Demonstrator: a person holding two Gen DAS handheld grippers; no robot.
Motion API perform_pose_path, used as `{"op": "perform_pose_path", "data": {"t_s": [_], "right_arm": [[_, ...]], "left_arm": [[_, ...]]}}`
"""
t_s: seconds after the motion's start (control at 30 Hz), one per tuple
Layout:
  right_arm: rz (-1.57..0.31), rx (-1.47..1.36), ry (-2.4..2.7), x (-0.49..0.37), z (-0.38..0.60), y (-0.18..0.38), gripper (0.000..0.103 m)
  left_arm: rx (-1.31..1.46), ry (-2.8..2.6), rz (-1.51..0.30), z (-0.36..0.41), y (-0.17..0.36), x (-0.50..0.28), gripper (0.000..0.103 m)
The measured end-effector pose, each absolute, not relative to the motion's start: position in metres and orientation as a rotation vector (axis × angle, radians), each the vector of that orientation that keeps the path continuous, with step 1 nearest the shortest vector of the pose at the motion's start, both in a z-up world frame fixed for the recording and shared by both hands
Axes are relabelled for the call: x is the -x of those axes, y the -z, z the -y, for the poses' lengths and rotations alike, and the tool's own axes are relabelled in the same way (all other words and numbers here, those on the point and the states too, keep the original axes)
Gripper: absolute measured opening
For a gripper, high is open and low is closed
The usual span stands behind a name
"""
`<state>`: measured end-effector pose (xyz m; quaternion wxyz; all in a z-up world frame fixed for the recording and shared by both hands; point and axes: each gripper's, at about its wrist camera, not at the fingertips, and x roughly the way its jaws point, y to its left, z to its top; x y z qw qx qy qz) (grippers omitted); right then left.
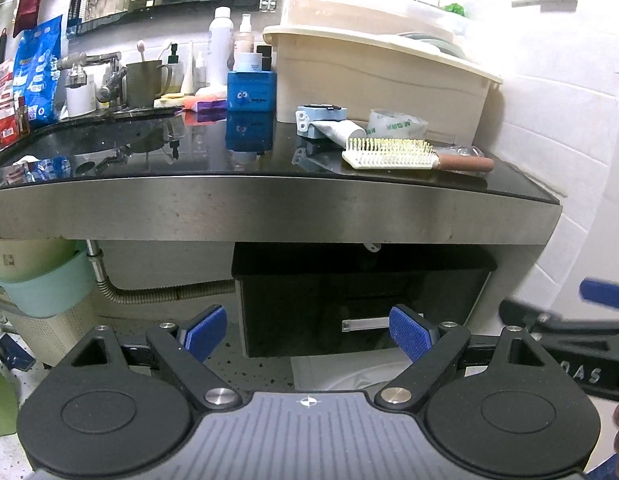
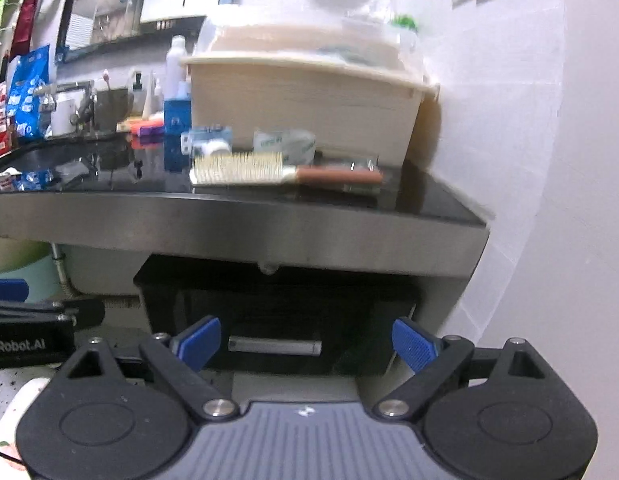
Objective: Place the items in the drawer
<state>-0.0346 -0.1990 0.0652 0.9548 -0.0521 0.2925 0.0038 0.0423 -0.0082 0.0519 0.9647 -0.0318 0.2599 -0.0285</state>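
A black drawer cabinet (image 1: 357, 304) with a silver handle (image 1: 365, 325) stands under the counter; its front looks closed. On the black countertop (image 1: 229, 164) lie a cream hairbrush with a brown handle (image 1: 413, 156), a white tube (image 1: 337, 130), a light blue device (image 1: 313, 118) and a roll of clear tape (image 1: 397, 122). My left gripper (image 1: 309, 334) is open and empty, low in front of the drawer. My right gripper (image 2: 307, 342) is open and empty, facing the drawer handle (image 2: 274, 346). The hairbrush (image 2: 277, 172) is blurred in the right wrist view.
A cream storage bin (image 1: 381, 80) stands at the back of the counter by the tiled wall. A blue box (image 1: 251, 90), bottles, a metal cup (image 1: 143, 82) and a faucet (image 1: 105, 76) crowd the sink side. A teal basin (image 1: 45, 288) and a hose (image 1: 157, 292) hang below.
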Motion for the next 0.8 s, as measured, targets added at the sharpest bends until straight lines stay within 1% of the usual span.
{"op": "perform_pose_path", "data": {"t_s": [0.17, 0.8], "right_arm": [[-0.665, 0.027, -0.041, 0.031, 0.203, -0.063, 0.093], [-0.625, 0.015, 0.028, 0.035, 0.202, -0.078, 0.093]], "left_arm": [[0.063, 0.062, -0.523, 0.008, -0.054, -0.042, 0.089], [0.031, 0.040, -0.511, 0.017, -0.078, -0.046, 0.089]]}}
